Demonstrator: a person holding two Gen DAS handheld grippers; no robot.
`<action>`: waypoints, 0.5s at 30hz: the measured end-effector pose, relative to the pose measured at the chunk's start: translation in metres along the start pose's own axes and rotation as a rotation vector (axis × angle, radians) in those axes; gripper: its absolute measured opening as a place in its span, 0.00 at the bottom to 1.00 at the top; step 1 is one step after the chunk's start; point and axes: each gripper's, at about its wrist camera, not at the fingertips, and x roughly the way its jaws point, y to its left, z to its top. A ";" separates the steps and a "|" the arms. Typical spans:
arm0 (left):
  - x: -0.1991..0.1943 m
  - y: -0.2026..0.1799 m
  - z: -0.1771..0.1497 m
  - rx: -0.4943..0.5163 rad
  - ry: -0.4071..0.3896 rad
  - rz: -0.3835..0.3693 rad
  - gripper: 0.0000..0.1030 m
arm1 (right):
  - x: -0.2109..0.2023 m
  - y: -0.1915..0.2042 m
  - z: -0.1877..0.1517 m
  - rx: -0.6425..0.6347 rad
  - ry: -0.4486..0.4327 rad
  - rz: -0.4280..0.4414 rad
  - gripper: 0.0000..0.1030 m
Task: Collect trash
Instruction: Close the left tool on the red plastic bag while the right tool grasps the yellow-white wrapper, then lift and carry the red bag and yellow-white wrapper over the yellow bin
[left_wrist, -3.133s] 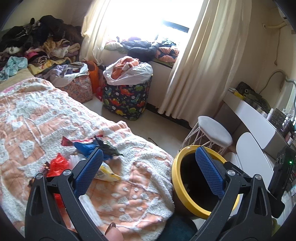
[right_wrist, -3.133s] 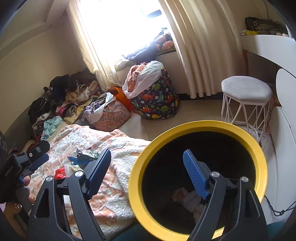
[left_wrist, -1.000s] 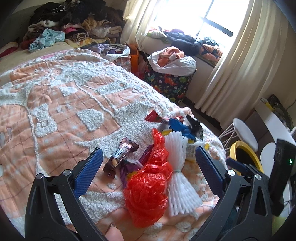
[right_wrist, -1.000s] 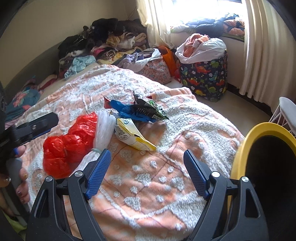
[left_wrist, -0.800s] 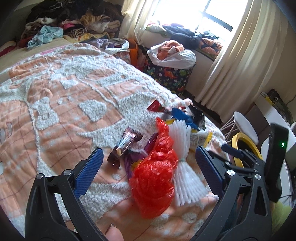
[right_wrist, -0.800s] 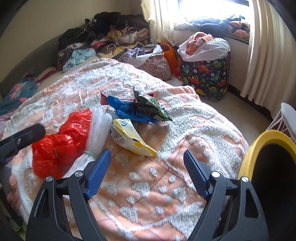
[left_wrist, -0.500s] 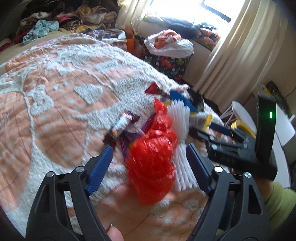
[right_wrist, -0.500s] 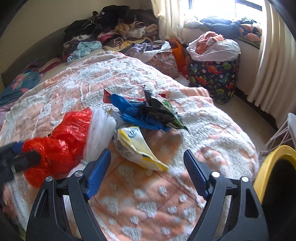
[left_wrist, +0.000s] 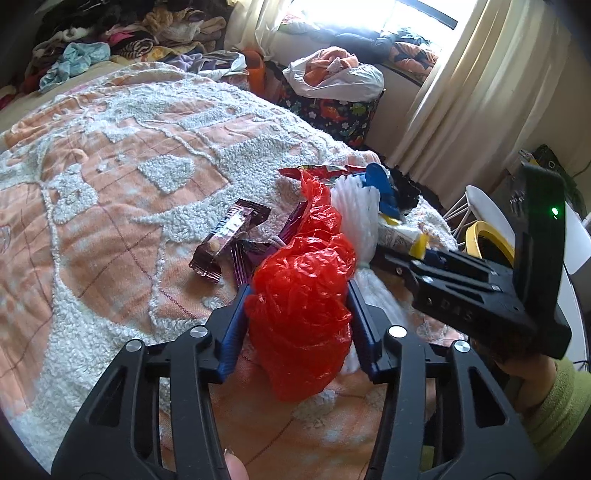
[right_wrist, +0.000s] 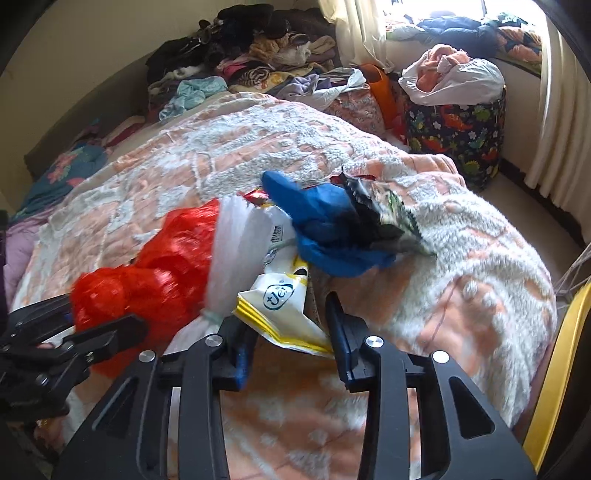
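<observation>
The bed carries an orange and white tufted blanket, with the trash heaped near its foot corner. A clothes pile lies along the far wall, and a dinosaur-print laundry bag stands on the floor by the curtain. The yellow-rimmed bin sits off the bed corner, beside a white stool.

Trash on the blanket, by size: a crumpled red plastic bag; a white pleated plastic bundle touching its right side; a blue plastic bag under a dark foil wrapper; a yellow and white pouch; a maroon snack bar wrapper lying apart to the left (print not legible).

The left tongs are narrowed around the red plastic bag, both blue pads pressing its sides. The right tongs are closed to a narrow gap on the lower end of the yellow and white pouch, the pads touching its edges (that view is slightly blurred).
</observation>
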 end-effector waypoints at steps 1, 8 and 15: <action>-0.002 -0.001 0.000 0.005 -0.006 -0.002 0.39 | -0.003 0.000 -0.003 0.012 -0.004 0.013 0.30; -0.010 -0.004 0.004 0.012 -0.040 0.005 0.39 | -0.024 -0.002 -0.021 0.092 -0.018 0.062 0.26; -0.018 -0.007 0.004 0.026 -0.059 0.002 0.39 | -0.042 0.001 -0.038 0.102 -0.033 0.076 0.25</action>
